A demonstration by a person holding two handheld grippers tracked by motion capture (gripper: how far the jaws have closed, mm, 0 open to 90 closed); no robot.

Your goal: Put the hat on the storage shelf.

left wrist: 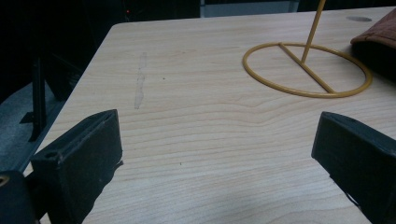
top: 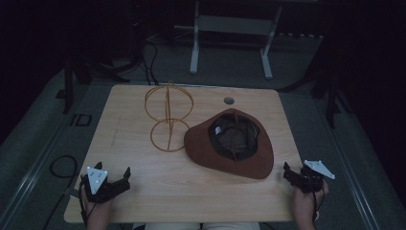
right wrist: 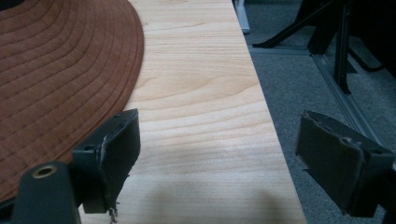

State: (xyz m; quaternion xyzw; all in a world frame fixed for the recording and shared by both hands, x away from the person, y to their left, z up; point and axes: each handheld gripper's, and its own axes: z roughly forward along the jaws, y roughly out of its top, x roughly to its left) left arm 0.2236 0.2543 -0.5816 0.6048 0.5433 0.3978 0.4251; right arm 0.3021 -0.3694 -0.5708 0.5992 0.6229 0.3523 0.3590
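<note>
A brown brimmed hat (top: pixel 230 143) lies crown down on the wooden table (top: pixel 143 187), right of centre, with its dark lining facing up. A gold wire hat stand (top: pixel 168 115) rises just left of it, its ring base (left wrist: pixel 306 70) flat on the wood. My left gripper (top: pixel 115 171) rests at the table's near left corner, open, with bare wood between its jaws (left wrist: pixel 217 140). At the near right edge my right gripper (top: pixel 289 173) is also open (right wrist: pixel 219 154). Its left jaw sits beside the hat's stitched brim (right wrist: pixel 60 70), and I cannot tell whether they touch.
A round cable hole (top: pixel 229 100) sits near the table's far edge. The right table edge (right wrist: pixel 266 116) drops to grey carpet (right wrist: pixel 303 84). Dark stand legs (top: pixel 330 96) and a white frame (top: pixel 230 28) stand on the floor beyond.
</note>
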